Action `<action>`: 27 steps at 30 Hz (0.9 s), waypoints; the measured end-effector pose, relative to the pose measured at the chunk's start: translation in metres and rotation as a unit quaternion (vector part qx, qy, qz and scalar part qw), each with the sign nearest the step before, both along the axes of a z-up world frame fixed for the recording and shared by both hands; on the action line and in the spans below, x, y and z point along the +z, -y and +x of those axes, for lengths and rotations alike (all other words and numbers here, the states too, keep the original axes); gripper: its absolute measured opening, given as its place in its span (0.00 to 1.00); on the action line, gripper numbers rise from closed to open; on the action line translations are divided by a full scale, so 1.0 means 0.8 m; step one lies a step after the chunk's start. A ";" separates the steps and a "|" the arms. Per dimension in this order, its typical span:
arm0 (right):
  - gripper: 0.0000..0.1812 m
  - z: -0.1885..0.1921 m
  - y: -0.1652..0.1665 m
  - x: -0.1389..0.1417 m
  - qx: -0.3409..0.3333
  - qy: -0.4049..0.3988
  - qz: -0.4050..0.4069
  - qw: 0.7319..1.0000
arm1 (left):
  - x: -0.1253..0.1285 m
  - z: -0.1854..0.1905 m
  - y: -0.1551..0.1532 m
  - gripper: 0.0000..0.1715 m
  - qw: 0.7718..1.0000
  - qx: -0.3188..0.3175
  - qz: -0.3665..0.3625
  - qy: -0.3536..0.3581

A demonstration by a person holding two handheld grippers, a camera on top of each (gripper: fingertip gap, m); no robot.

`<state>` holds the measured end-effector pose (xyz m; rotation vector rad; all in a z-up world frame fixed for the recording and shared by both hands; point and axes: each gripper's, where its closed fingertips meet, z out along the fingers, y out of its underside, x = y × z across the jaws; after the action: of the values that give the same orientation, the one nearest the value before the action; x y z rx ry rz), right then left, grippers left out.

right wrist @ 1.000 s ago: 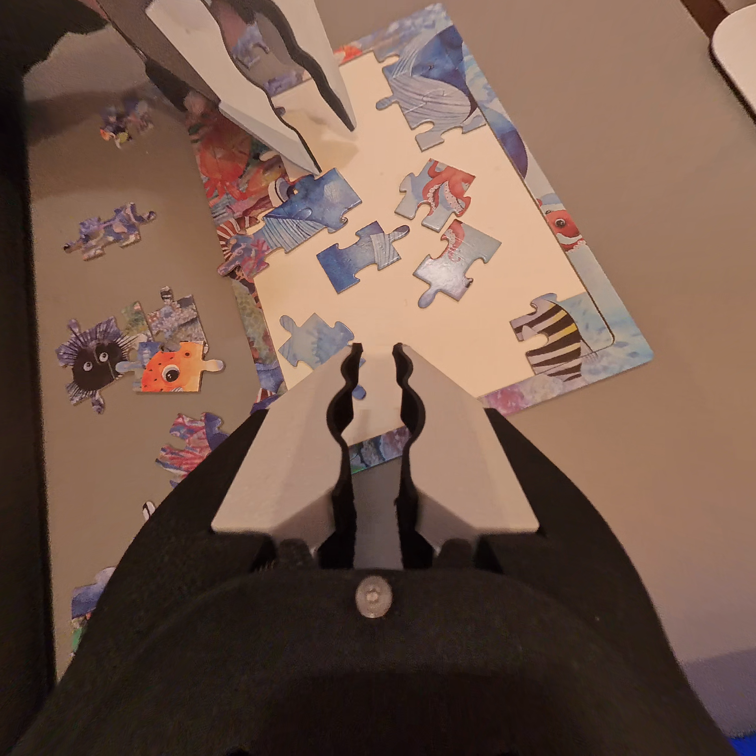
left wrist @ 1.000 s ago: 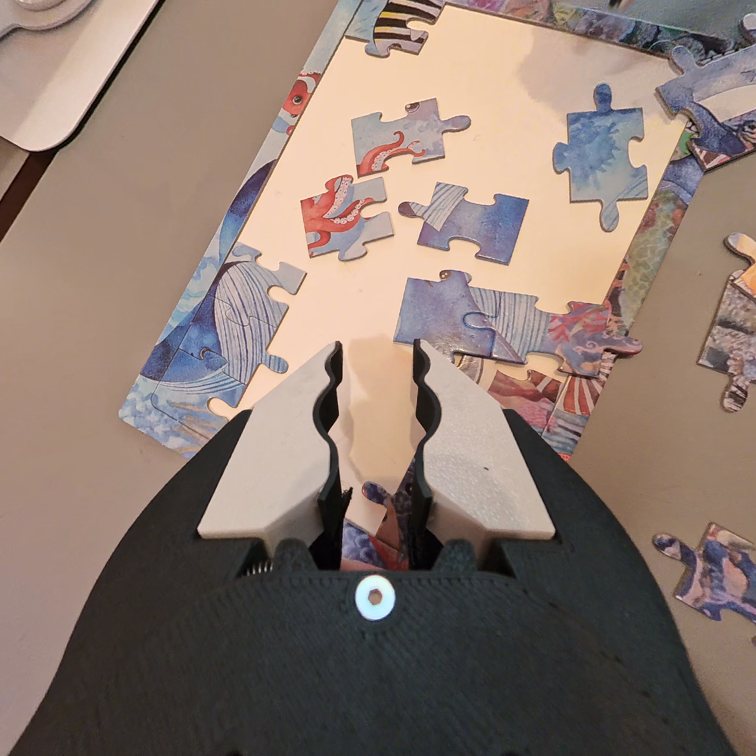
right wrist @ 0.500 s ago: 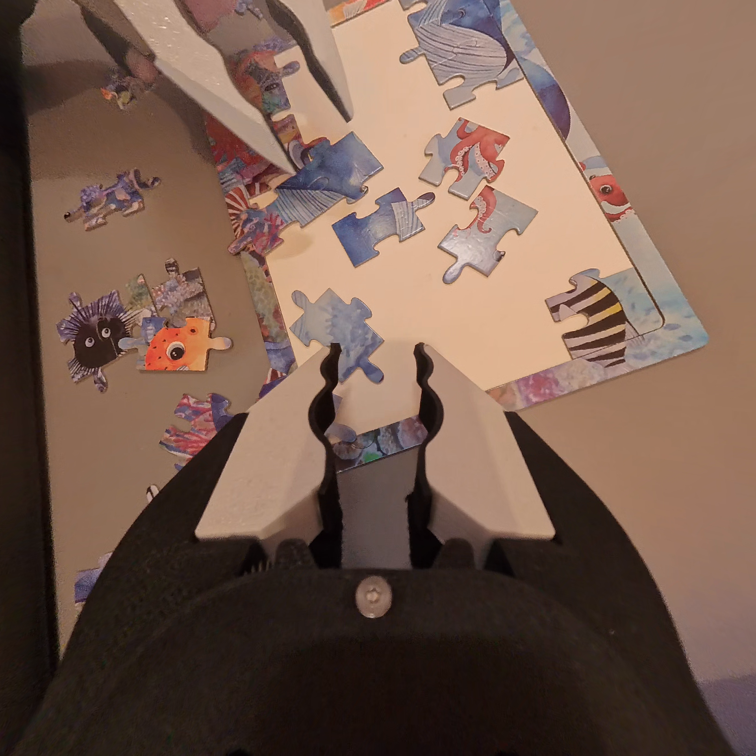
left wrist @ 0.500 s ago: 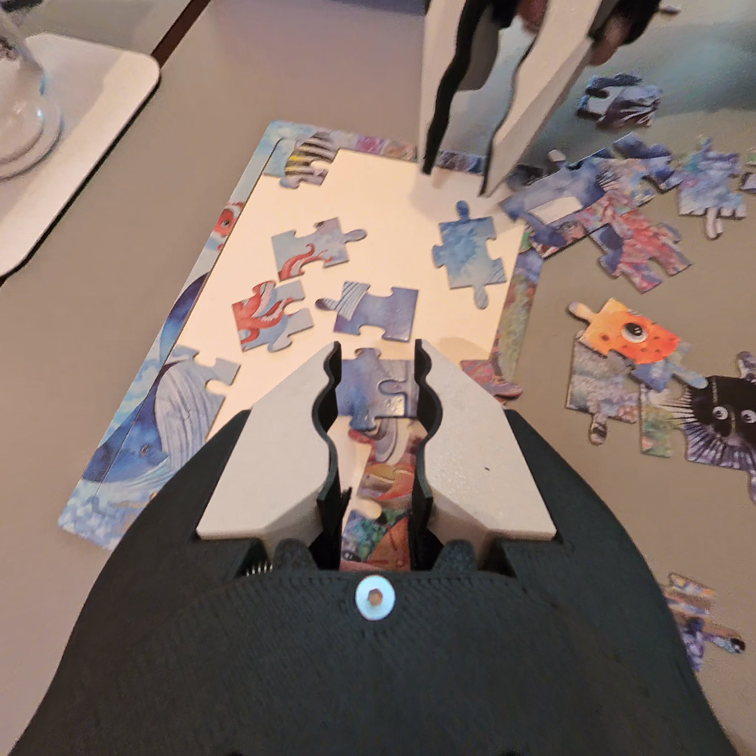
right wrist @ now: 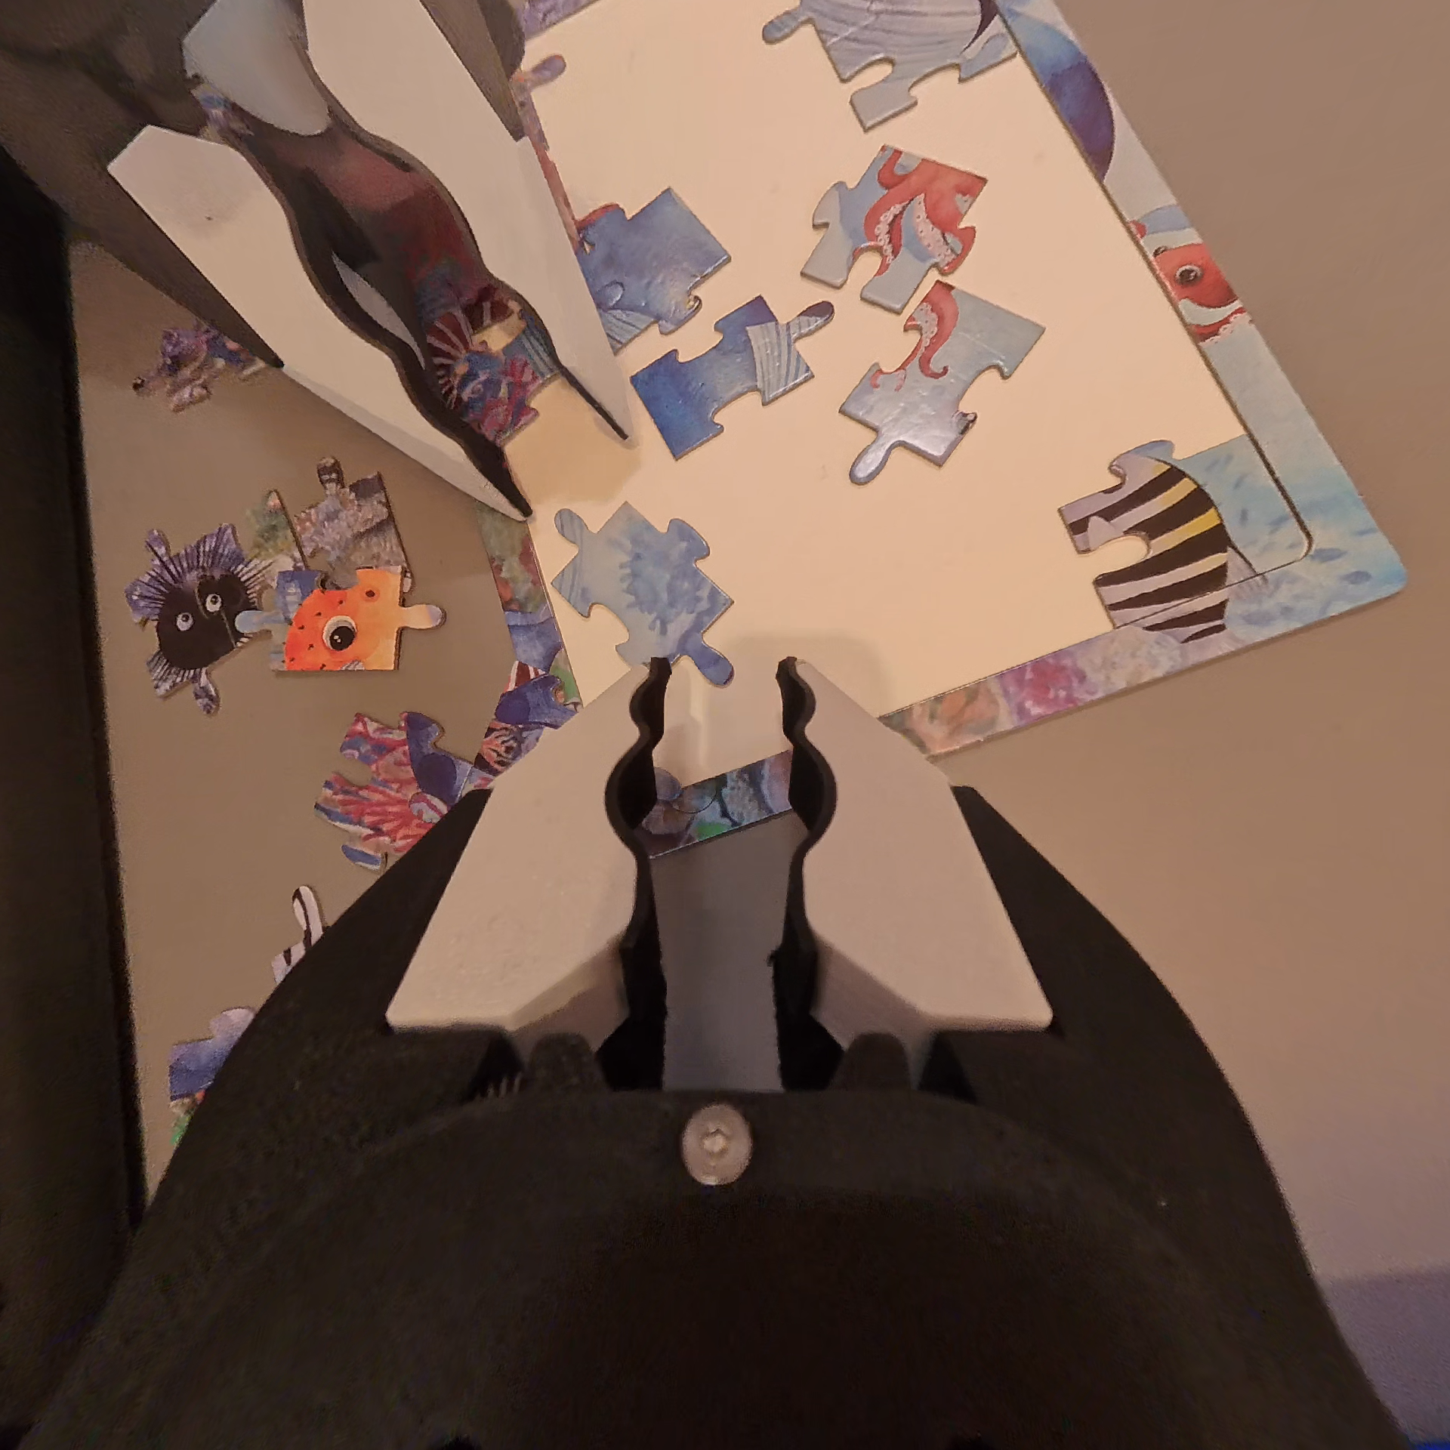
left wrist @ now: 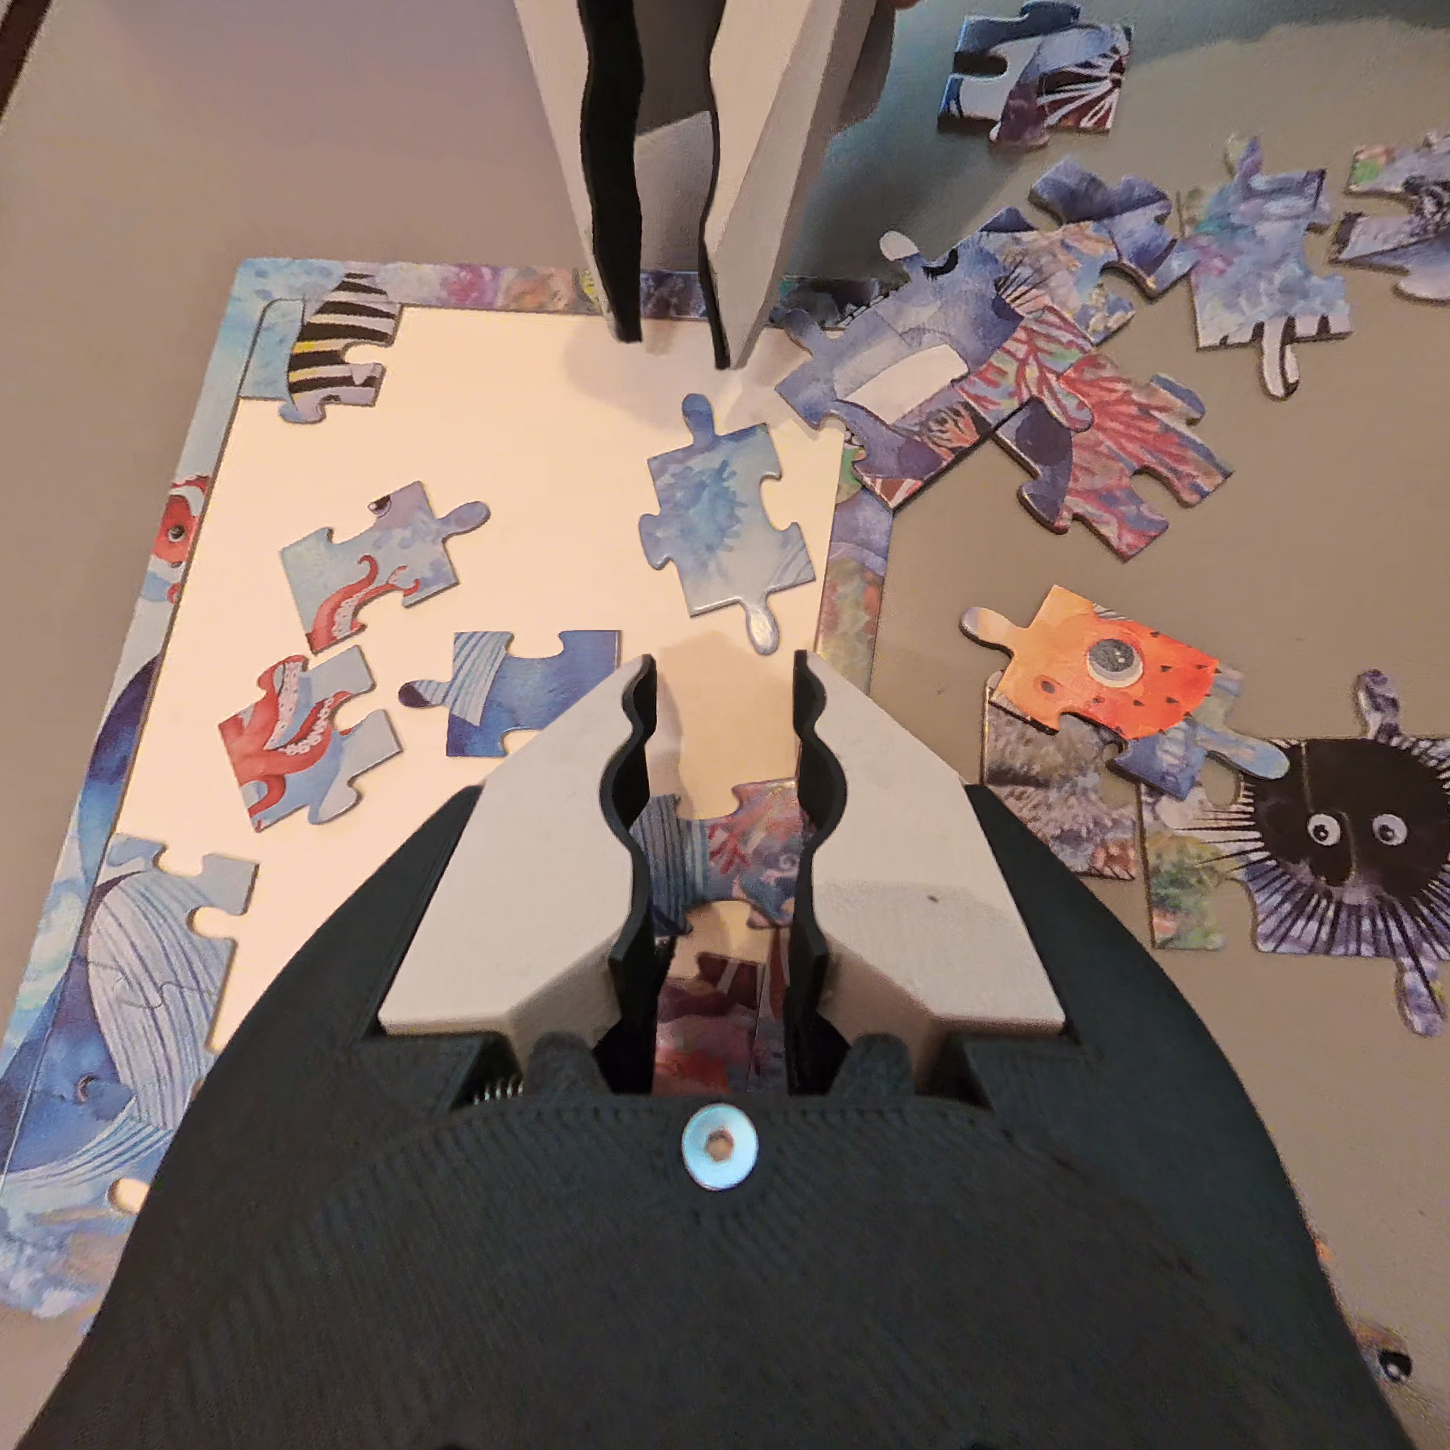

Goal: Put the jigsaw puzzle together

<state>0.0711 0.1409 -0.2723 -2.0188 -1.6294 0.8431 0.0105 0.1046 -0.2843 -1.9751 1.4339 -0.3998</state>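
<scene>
Both empty claws, left claw [left wrist: 724,690] and right claw [right wrist: 722,675], gape over the puzzle tray's [left wrist: 502,408] bare middle.

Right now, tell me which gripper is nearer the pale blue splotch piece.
Right. The right gripper hovers just off the pale blue splotch piece, by its tab; the left gripper sits slightly farther off, at its opposite end.

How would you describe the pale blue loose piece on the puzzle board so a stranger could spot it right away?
Start at the puzzle tray, with its cream floor and painted border. Five loose pieces lie on that floor; the pale blue piece is the one nearest the right gripper. Unlike its neighbours, it shows only a soft blue splotch, no octopus arms or stripes.
</scene>
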 end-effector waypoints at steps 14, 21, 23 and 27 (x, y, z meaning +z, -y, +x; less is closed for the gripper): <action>0.15 -0.014 0.014 -0.012 0.025 -0.004 -0.019 0.999 | 0.002 0.000 -0.003 0.14 1.000 0.008 -0.006 0.010; 0.22 -0.019 0.015 -0.013 0.040 0.011 0.025 0.999 | 0.000 -0.011 -0.009 0.15 1.000 0.017 0.005 -0.008; 0.21 -0.019 0.014 -0.015 0.045 0.018 0.042 0.998 | 0.004 -0.017 -0.015 0.15 1.000 0.030 0.008 -0.002; 0.18 -0.019 0.024 -0.014 0.068 0.020 0.042 0.997 | 0.011 -0.036 -0.026 0.15 0.998 0.054 0.011 0.005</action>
<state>0.0556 0.1214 -0.2833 -1.8962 -1.8116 0.7711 -0.0181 0.1252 -0.2758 -2.0182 1.3136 -0.3438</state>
